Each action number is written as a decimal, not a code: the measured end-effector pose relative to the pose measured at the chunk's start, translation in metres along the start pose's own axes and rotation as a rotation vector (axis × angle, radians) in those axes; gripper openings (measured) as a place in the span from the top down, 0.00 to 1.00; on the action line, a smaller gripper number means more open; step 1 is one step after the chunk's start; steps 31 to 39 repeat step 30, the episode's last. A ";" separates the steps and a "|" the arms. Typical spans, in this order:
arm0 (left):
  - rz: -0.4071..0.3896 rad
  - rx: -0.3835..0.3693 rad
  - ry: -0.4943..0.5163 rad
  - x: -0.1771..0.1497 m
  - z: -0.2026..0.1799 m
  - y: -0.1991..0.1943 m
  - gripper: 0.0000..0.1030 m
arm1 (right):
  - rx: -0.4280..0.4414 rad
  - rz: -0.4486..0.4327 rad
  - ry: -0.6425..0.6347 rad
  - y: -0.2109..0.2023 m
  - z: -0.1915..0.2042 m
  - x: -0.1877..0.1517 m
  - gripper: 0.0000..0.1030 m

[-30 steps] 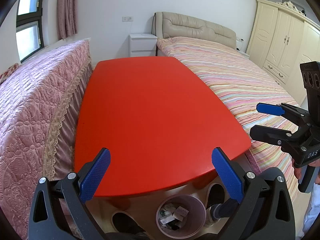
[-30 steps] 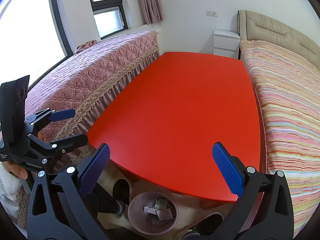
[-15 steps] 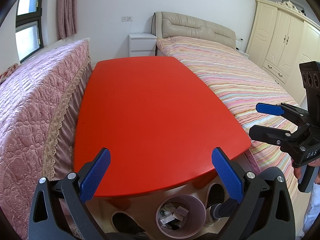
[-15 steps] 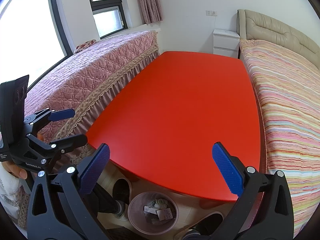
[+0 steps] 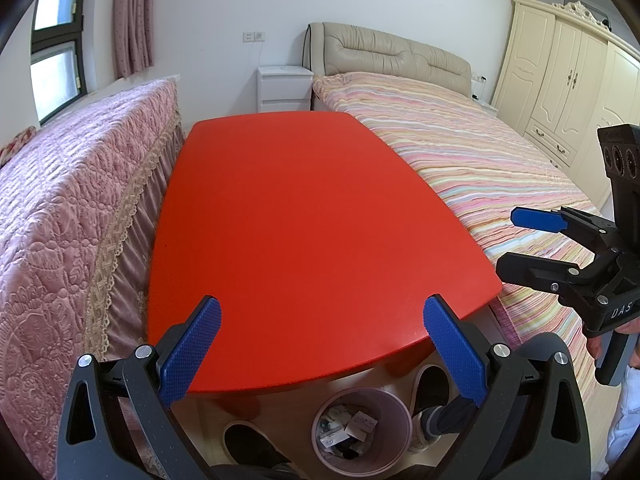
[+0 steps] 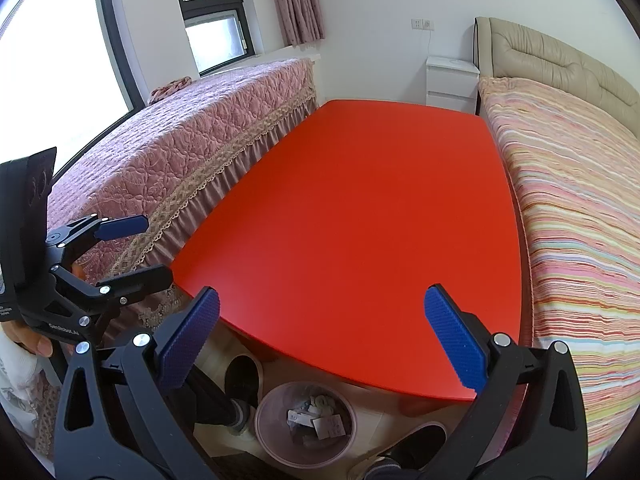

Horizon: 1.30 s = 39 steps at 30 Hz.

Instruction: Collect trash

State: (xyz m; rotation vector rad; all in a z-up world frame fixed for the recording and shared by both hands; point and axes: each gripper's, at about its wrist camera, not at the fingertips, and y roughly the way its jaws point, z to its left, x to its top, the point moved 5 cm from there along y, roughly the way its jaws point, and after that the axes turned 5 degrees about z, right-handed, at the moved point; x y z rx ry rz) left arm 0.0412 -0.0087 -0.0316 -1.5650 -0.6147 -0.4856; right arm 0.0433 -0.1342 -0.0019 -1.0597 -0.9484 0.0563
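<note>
A red tabletop (image 5: 312, 220) stands between a pink quilted bed (image 5: 60, 220) and a striped bed (image 5: 472, 152). Both handheld grippers hover over its near edge. The left gripper (image 5: 320, 344) has its jaws spread wide, holding nothing; the right gripper (image 6: 320, 340) is likewise wide apart with nothing between its blue pads. On the floor below the near edge sits a pink wastebasket (image 6: 276, 444) with scraps of trash (image 6: 316, 416) inside, shoes beside it.

A red counter (image 5: 312, 220) is flanked by a pink quilted bed (image 5: 60, 220) and a striped bed (image 5: 480, 160); a white nightstand (image 5: 285, 88) is set beyond.
</note>
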 end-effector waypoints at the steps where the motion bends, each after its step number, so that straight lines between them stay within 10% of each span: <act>1: 0.000 0.000 0.000 0.000 0.000 0.000 0.06 | 0.000 0.000 0.001 0.000 0.001 0.000 0.03; 39: 0.003 -0.003 0.009 0.002 0.000 0.000 0.06 | -0.001 -0.003 -0.001 0.000 0.001 0.000 0.03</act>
